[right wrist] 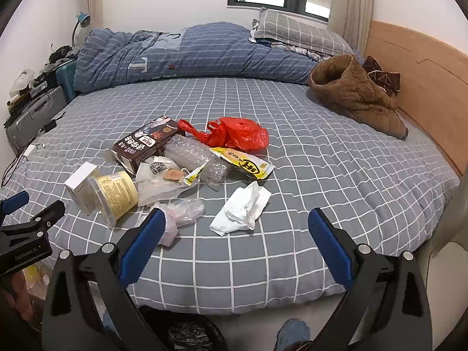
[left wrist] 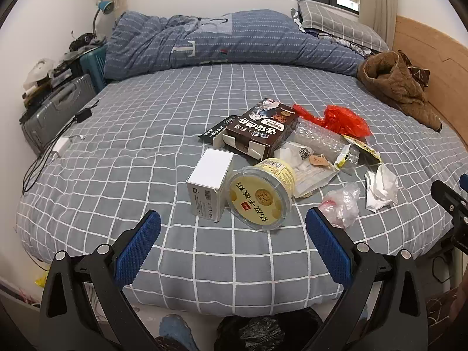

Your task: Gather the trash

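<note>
Trash lies in a pile on the grey checked bed (left wrist: 175, 263). It holds a white box (left wrist: 209, 184), a yellow yogurt tub (left wrist: 260, 194) on its side, a brown snack box (left wrist: 260, 130), a red plastic bag (left wrist: 343, 120), bubble wrap (right wrist: 190, 153), a yellow wrapper (right wrist: 248, 163), a crumpled white tissue (right wrist: 242, 209) and a clear plastic bag (right wrist: 184, 212). My left gripper (left wrist: 233, 225) is open and empty just in front of the tub and white box. My right gripper (right wrist: 236, 225) is open and empty just in front of the tissue.
A black trash bag (left wrist: 263, 333) sits on the floor below the bed's front edge. A blue quilt (left wrist: 228, 41) and pillow lie at the back, a brown garment (left wrist: 397, 87) by the wooden headboard. A charger and cables (left wrist: 58, 146) lie at the bed's left edge beside a suitcase.
</note>
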Motion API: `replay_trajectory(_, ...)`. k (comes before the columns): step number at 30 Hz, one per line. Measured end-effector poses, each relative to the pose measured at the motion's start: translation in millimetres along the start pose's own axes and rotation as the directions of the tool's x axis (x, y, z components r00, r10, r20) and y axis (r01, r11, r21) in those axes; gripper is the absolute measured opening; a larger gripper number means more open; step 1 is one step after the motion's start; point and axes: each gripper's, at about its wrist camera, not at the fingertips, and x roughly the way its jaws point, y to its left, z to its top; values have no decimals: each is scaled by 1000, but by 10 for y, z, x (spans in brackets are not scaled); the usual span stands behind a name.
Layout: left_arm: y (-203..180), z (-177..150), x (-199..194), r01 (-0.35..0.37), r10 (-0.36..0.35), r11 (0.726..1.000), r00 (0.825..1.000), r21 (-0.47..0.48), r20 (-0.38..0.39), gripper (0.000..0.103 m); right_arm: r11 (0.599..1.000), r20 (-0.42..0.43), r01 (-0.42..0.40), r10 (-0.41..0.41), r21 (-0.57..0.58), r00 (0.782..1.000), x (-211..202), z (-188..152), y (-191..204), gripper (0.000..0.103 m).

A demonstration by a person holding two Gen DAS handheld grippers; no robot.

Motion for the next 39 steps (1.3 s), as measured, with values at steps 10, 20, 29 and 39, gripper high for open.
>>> replay_trajectory(10, 9, -1, 30, -4, 4, 1000, 1000, 0, -3, 97, 1000, -5, 4, -4, -6, 1000, 48, 12, 4, 94)
replay_trajectory(20, 33, 3, 53, -6, 6, 1000, 1000, -3, -8, 97, 1000, -5, 6, -6, -7, 1000, 68, 8, 3, 94)
replay_trajectory(29, 35, -1, 55, -8, 8, 1000, 1000, -3, -9, 97, 1000, -6, 8, -8, -9, 1000, 77, 5, 6, 94)
replay_trajectory(39, 38, 6, 32, -8, 8, 1000, 1000, -2, -3, 97, 1000, 1, 10, -10, -2, 1000, 77, 5, -12, 94)
